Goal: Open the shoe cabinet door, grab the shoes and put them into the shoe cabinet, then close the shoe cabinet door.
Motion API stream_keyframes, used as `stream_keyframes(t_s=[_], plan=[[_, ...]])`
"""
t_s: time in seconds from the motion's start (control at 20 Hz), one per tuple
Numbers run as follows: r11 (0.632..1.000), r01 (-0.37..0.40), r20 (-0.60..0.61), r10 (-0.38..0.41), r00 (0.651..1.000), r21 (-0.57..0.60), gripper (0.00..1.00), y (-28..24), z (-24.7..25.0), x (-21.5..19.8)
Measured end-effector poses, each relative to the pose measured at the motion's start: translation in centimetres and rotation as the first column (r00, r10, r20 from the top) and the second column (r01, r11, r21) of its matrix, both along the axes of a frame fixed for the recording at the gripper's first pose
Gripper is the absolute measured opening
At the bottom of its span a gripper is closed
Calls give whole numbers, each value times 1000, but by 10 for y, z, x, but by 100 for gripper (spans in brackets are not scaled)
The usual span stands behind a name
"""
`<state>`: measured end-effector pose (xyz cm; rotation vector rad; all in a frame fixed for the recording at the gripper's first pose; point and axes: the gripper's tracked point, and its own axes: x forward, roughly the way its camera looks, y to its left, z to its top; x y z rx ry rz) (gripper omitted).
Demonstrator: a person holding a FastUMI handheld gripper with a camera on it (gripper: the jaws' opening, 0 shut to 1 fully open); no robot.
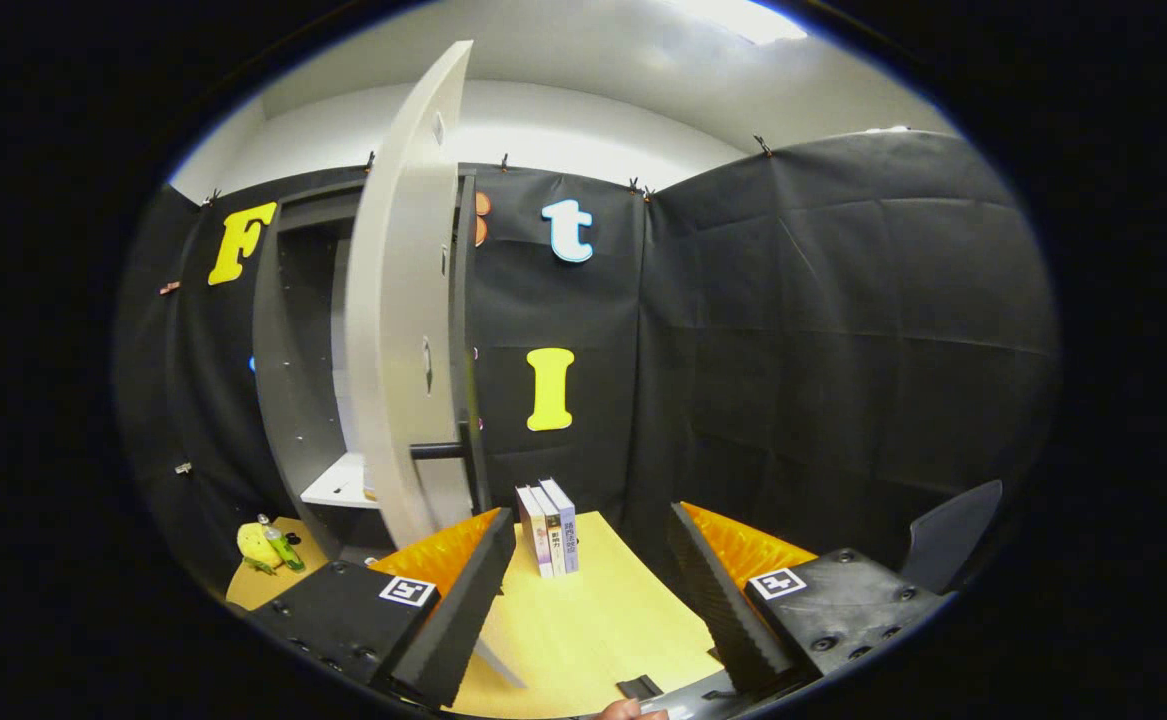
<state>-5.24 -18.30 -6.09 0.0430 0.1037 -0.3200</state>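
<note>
The tall dark shoe cabinet (288,340) stands ahead and to the left of my fingers, with its pale door (405,300) swung wide open, edge toward me. A dark bar handle (440,450) juts from the door just above my left finger. Inside, a white shelf (340,482) shows low down. My gripper (591,590) is open, nothing between its fingers, and the left fingertip (488,560) sits close beside the door's lower edge. No shoes can be made out.
A few upright books (549,527) stand on the light wooden table (583,625) just beyond the fingers. A yellow object and a small bottle (278,545) lie left of the cabinet's base. A dark chair back (953,545) rises at right.
</note>
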Motion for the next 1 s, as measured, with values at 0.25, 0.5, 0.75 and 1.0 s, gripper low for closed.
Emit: stream_keyframes(t_s=[0.25, 0.5, 0.75, 1.0], plan=[[999, -31, -11, 32, 999, 33, 98, 2, -6, 24], [997, -58, -13, 59, 998, 52, 97, 17, -8, 24], [995, -79, -21, 81, 997, 66, 98, 41, -6, 23], [986, -137, -19, 139, 990, 95, 98, 83, -5, 27]])
